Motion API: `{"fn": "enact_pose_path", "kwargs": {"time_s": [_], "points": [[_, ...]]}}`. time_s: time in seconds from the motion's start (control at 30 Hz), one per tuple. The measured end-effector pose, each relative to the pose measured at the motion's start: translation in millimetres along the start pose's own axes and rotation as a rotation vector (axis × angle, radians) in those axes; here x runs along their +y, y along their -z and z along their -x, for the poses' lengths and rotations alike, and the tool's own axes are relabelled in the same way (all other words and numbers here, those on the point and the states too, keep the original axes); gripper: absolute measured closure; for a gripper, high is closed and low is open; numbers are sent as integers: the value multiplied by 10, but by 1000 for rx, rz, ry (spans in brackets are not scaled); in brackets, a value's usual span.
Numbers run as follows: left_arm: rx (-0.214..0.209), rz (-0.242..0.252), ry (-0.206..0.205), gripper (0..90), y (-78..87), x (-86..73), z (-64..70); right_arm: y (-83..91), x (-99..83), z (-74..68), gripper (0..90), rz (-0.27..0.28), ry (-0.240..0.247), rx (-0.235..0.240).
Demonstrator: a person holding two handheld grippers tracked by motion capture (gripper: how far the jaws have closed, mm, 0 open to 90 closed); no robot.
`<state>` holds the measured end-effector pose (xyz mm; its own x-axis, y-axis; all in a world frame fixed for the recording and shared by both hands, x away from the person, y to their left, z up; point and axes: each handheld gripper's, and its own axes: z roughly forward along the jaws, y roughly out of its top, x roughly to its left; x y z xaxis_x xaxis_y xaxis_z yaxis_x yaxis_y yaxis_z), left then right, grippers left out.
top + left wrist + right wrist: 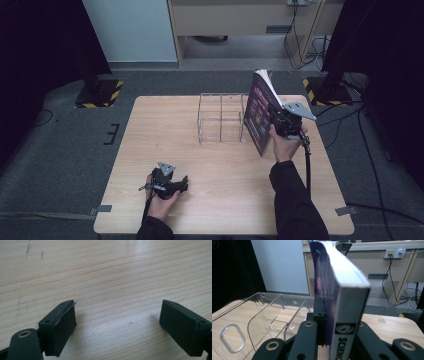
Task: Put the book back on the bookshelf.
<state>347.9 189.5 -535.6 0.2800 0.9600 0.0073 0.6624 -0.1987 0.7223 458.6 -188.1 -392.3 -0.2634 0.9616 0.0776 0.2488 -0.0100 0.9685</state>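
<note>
The right claw [281,121] grips a purple paperback book [260,111] upright, held above the bench [150,125] just beside the clear plastic organizer [222,117]. The left claw [175,184] rests wide apart, low on the bench.

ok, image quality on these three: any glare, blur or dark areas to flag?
High view: dim, corners near black, table evenly lit. Left gripper view: soft glare patch on the wood at top, left tongs slightly soft. Right gripper view: book close and blurred along its far edge, reflections on the clear organizer.
</note>
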Motion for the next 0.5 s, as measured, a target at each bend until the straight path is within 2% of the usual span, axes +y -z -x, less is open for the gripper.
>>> {"fn": "enact_pose_path", "kwargs": {"time_s": [0.13,0.33,0.5], "points": [[0,0,0,129,0,0,0,16,-3,-34,820,-6,25,-21],[0,0,1,129,0,0,1,48,-23,-25,811,-2,7,-34],[-1,0,1,129,0,0,1,63,-4,-8,768,-5,-2,-23]]}}
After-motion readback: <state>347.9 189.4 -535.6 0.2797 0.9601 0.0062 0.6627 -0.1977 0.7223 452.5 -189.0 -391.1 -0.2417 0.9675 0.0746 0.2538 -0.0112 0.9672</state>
